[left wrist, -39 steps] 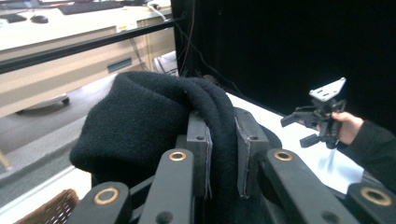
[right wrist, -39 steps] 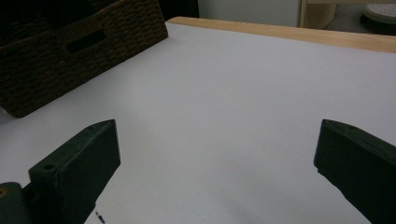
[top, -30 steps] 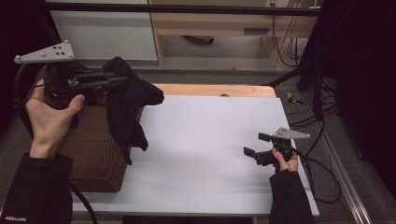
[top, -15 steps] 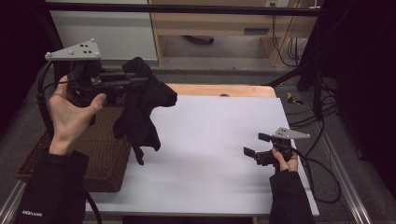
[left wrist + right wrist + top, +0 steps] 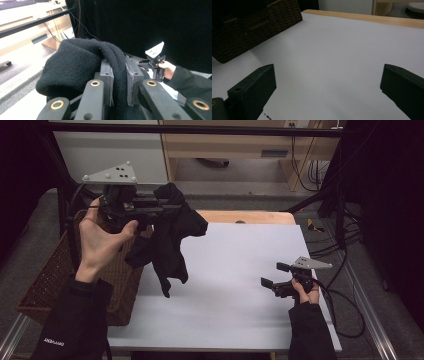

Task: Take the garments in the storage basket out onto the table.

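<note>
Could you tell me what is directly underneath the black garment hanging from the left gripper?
The black garment hangs from the left gripper, over the white tabletop and the wicker basket edge. The basket's inside is largely hidden by the forearm.

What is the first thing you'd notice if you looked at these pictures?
A floppy black cloth dangles in the air over the left side of the white table, pinched in the left gripper. Beside it sits a brown wicker basket, and the right gripper waits open near the table's right edge.
</note>
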A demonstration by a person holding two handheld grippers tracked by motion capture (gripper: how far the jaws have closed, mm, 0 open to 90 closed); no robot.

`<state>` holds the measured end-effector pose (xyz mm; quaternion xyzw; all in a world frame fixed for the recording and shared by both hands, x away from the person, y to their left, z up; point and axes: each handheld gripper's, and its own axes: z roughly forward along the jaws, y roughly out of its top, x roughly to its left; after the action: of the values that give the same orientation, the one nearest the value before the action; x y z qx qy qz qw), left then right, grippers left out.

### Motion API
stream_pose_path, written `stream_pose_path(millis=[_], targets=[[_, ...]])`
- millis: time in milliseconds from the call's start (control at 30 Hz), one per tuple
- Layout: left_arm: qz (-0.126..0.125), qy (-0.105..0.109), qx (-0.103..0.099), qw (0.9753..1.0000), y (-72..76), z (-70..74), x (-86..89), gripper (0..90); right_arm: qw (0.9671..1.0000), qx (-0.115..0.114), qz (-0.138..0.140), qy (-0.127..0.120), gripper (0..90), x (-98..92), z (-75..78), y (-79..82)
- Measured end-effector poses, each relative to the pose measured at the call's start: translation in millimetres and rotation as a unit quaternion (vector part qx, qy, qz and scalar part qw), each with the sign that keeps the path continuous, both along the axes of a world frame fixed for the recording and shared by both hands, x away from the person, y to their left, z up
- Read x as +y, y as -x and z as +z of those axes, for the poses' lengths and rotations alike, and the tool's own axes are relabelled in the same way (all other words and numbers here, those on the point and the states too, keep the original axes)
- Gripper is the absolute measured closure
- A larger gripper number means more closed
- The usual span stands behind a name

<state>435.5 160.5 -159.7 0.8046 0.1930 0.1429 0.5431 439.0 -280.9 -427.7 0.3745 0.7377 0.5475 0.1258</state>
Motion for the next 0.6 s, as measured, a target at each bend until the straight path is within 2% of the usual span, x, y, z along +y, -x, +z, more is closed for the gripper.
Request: stream_pose_path(millis=[300, 367, 467, 600], targets=[[-0.020, -0.006, 0.007, 0.9998, -6.3, -7.1, -27.7, 77.9, 1.0000, 0.001, 0.000, -0.001, 0.7, -0.2, 0.2, 0.2], [-0.021, -0.013, 0.006, 0.9997, -7.6, -9.6, -33.6, 77.9, 1.0000, 0.001, -0.001, -0.002, 0.7, -0.4, 0.4, 0.4], [-0.017, -0.031, 0.013, 0.9993, -12.1, -16.2, -39.3, 77.9, 1.0000, -0.002, 0.001, -0.003, 0.7, -1.3, 1.1, 0.7], [-0.021, -0.032, 0.023, 0.9990, -18.3, -28.9, -44.2, 77.9, 1.0000, -0.001, -0.001, -0.005, 0.7, -1.7, 1.6, 1.2]])
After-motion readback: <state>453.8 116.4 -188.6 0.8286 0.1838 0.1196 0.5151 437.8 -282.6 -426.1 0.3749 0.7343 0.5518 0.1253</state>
